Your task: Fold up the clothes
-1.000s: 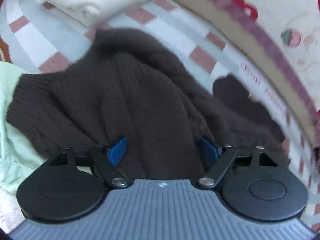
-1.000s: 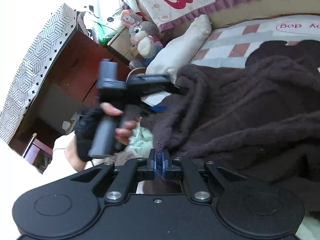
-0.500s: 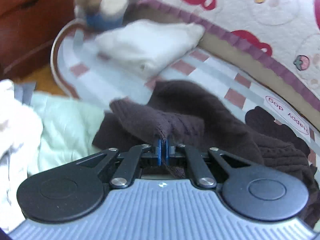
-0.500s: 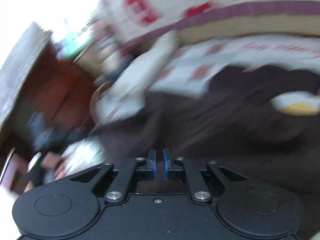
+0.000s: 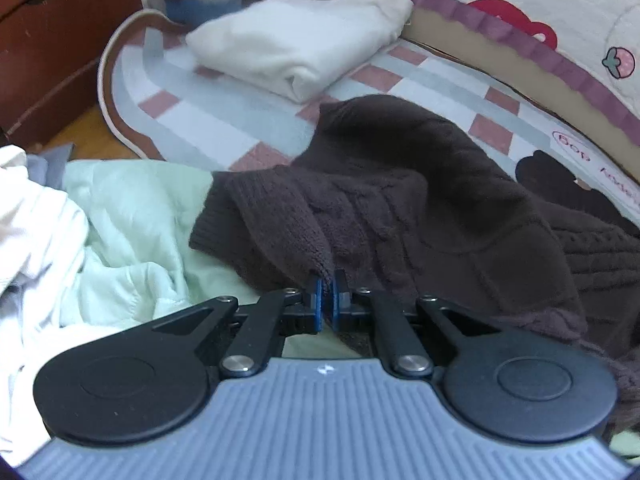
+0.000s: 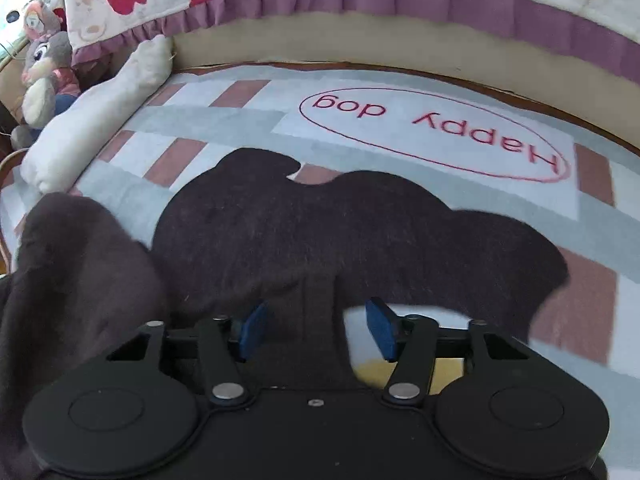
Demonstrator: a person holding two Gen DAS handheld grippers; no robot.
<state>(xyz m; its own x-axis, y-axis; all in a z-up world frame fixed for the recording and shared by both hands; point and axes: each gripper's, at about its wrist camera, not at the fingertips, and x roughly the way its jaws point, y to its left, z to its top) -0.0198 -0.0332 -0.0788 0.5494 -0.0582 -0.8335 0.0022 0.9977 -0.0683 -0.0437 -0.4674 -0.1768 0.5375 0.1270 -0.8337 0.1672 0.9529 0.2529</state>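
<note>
Checked mat (image 6: 224,120) with "Happy dog" print and dark dog shape (image 6: 340,232) spread beside bed with purple-frilled cover (image 5: 520,36). Brown knit sweater (image 5: 420,200) heaped on mat, edge overlapping pale green garment (image 5: 132,216). Left gripper (image 5: 327,300) pinched tight on sweater's ribbed edge. Right gripper (image 6: 316,326) spread wide, gripping nothing, sweater fabric (image 6: 80,272) just left of it. Folded white garment (image 5: 296,44) at mat's far end, well apart. Plush rabbit (image 6: 44,60) beyond.

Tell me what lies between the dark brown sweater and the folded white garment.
In the left wrist view, only bare checked mat separates the dark brown sweater from the folded white garment; nothing else lies there.
</note>
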